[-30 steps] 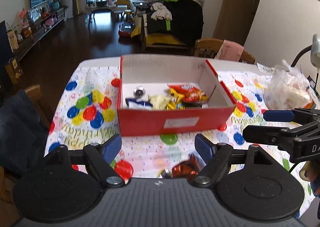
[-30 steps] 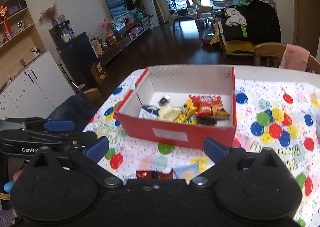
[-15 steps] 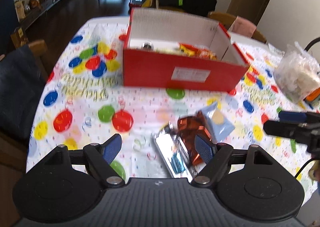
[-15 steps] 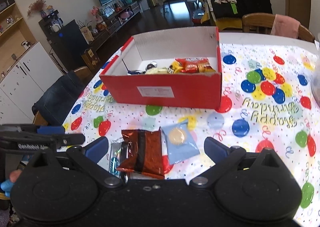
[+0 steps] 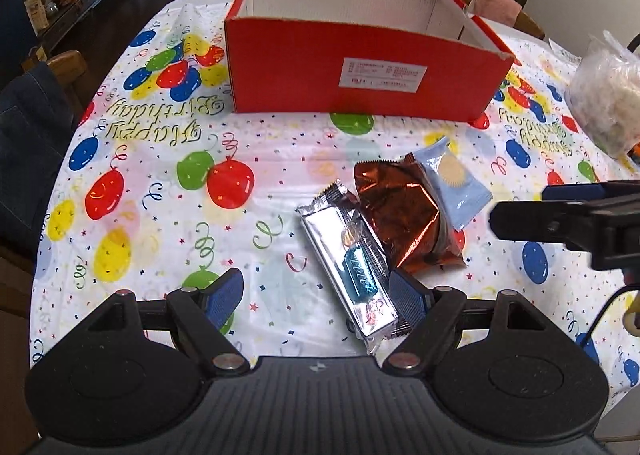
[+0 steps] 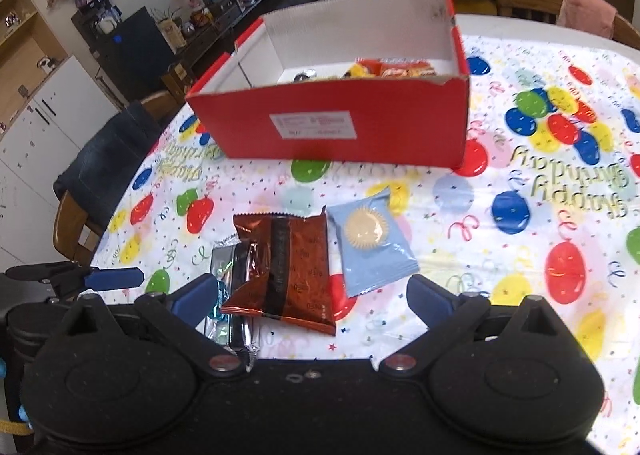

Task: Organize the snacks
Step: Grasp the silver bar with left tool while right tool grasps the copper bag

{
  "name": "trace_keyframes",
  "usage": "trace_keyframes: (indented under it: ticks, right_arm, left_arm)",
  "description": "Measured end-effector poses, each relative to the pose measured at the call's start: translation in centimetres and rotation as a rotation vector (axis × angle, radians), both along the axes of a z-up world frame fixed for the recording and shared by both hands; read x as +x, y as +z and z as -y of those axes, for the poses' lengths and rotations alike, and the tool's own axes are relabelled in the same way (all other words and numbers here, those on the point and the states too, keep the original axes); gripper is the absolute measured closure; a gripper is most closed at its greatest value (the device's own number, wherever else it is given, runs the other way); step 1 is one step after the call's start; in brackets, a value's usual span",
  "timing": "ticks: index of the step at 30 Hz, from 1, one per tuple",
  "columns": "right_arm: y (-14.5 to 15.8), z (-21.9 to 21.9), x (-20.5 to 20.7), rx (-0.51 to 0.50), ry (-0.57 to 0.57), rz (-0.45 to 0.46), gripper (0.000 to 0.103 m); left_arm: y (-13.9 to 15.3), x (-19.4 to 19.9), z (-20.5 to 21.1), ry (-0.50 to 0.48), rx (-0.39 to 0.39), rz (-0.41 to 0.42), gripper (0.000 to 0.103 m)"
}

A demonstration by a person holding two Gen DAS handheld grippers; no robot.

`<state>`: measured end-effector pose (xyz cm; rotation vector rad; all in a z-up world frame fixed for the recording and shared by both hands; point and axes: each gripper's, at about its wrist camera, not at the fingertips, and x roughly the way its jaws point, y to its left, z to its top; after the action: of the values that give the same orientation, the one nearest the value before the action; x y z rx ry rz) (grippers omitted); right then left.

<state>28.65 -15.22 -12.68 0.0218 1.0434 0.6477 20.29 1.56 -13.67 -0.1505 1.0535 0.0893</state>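
Claws: left claw apart, tilted down | right claw apart, over snacks

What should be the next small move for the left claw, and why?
Probably lower the left claw a little more and shift it slightly right, so its open jaws straddle the silver wrapper. That wrapper lies on the tablecloth outside the red box, partly under the brown packet, and the claw's right finger already overlaps its edge in this view.
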Motion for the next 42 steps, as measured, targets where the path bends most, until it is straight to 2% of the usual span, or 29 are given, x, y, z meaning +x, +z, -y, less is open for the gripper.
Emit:
trace_keyframes:
  ticks: [7, 9, 11, 17, 23, 26, 34, 42]
  right_arm:
    - [-2.0, -1.5, 1.4, -0.015, -0.001, -0.058, 0.007]
    - [-2.4, -2.0, 1.8, -0.024, -0.003, -0.065, 0.009]
    - [-2.7, -2.5, 2.2, -0.031, 0.001, -0.07, 0.013]
    - [-3.6, -4.0, 3.0, -0.051, 0.023, -0.088, 0.022]
    - [-4.3, -5.4, 3.2, -0.088, 0.057, -0.087, 0.036]
    - [-4.4, -5.8, 3.2, -0.108, 0.063, -0.076, 0.043]
    - [-4.3, -6.0, 3.0, -0.114, 0.074, -0.049, 0.06]
    - [-3.5, -5.1, 2.4, -0.103, 0.062, -0.037, 0.064]
  left_arm:
    - [-0.5, 0.4, 0.9, -0.019, 0.023, 0.003, 0.023]
    - [-0.5, 0.5, 1.2, -0.033, 0.029, 0.012, 0.028]
    - [-0.6, 0.6, 1.6, -0.046, 0.026, 0.013, 0.041]
    - [-0.9, 1.1, 2.2, -0.077, -0.001, 0.016, 0.062]
    - [-1.5, 1.6, 2.3, -0.082, -0.025, 0.001, 0.072]
    - [-1.8, 1.8, 2.3, -0.089, -0.034, -0.006, 0.082]
    - [-1.9, 1.9, 2.1, -0.088, -0.051, -0.007, 0.09]
    - [-1.8, 1.7, 1.2, -0.059, -0.07, -0.01, 0.091]
